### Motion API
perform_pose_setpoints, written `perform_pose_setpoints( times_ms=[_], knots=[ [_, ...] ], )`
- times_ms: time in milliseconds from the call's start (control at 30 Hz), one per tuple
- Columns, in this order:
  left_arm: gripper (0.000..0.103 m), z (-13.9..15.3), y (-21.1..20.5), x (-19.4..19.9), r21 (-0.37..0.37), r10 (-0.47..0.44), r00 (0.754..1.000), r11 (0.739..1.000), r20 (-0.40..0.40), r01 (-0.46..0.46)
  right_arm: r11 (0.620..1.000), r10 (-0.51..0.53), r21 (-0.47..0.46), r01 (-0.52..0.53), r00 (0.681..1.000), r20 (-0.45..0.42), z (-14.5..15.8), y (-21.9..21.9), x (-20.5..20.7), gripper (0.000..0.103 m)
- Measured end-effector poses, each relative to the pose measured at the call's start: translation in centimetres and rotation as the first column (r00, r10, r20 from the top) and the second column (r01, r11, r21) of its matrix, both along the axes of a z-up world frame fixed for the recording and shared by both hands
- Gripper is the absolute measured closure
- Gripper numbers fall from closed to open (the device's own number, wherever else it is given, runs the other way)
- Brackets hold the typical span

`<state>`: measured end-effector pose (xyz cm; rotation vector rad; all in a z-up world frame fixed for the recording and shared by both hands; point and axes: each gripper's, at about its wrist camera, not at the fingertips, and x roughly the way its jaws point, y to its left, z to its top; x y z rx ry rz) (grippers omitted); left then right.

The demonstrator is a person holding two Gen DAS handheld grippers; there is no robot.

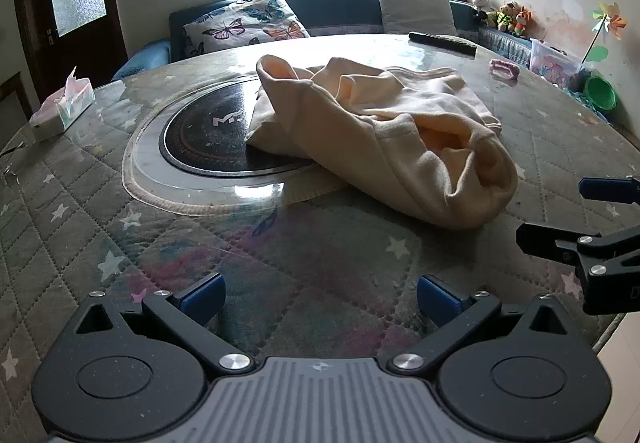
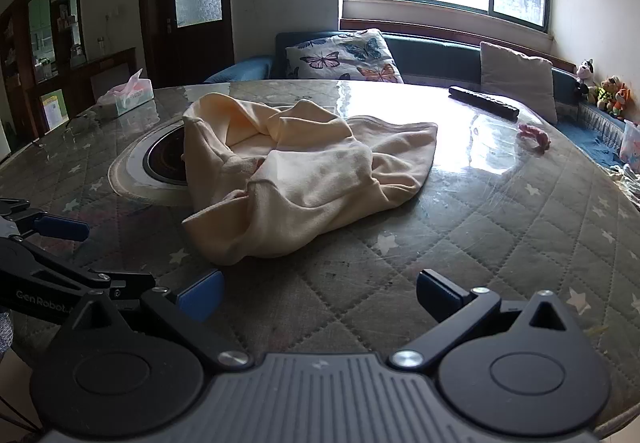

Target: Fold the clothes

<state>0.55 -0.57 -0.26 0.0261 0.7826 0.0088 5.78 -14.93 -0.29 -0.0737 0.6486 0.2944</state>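
Observation:
A crumpled cream garment [image 1: 380,131] lies in a heap on the round table [image 1: 280,263], partly over the black hob in the middle. It also shows in the right wrist view [image 2: 304,171]. My left gripper [image 1: 320,303] is open and empty, held above the table short of the garment. My right gripper [image 2: 320,299] is open and empty too, near the garment's front edge. The right gripper shows at the right edge of the left wrist view [image 1: 560,215]; the left gripper shows at the left edge of the right wrist view [image 2: 120,255].
A black hob [image 1: 208,139] is set in the table. A tissue box [image 1: 64,107] stands at the left, a remote control [image 1: 442,42] and a small pink item [image 1: 505,69] at the far side. A sofa with cushions [image 1: 248,23] lies behind.

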Motion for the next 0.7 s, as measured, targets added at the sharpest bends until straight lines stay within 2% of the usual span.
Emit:
perform_pose_setpoints(
  times_ms=[700],
  knots=[
    [0.0,0.14,-0.31,0.8,0.008,-0.01,1.0,1.0,-0.007,0.01,1.0,0.001,0.001,-0.001,1.0,-0.009,0.01,0.12,0.55,0.0]
  ],
)
